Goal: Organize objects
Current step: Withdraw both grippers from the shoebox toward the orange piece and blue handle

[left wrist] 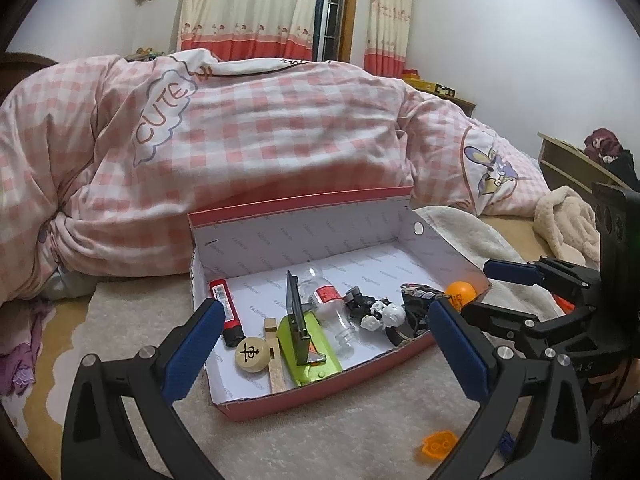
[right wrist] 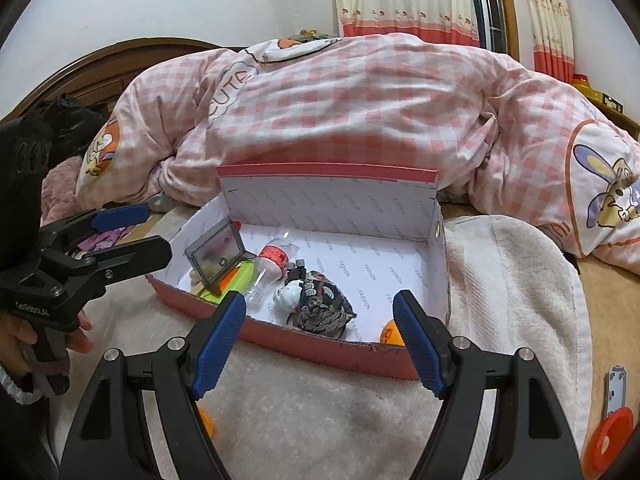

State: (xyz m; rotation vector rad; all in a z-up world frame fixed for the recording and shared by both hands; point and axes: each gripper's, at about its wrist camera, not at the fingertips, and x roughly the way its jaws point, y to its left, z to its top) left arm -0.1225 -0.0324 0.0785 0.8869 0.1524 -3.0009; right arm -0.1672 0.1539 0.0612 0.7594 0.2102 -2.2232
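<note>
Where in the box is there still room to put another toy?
The bare patch is the box floor between the back wall, the right wall and the patterned pouch. The left half is crowded: lighter, round wooden piece, green case, mirror and bottle.

Left claw point(left wrist: 326, 334): jaws wide apart, nothing between them; poised over the box's near wall
Box point(left wrist: 320, 394): pink, open; holds lighter point(left wrist: 229, 312), chess piece point(left wrist: 251, 354), bottle point(left wrist: 334, 312), orange ball point(left wrist: 461, 292)
Right claw point(left wrist: 466, 288): beside the box's right end
Behind: checked quilt point(left wrist: 280, 136)
</note>
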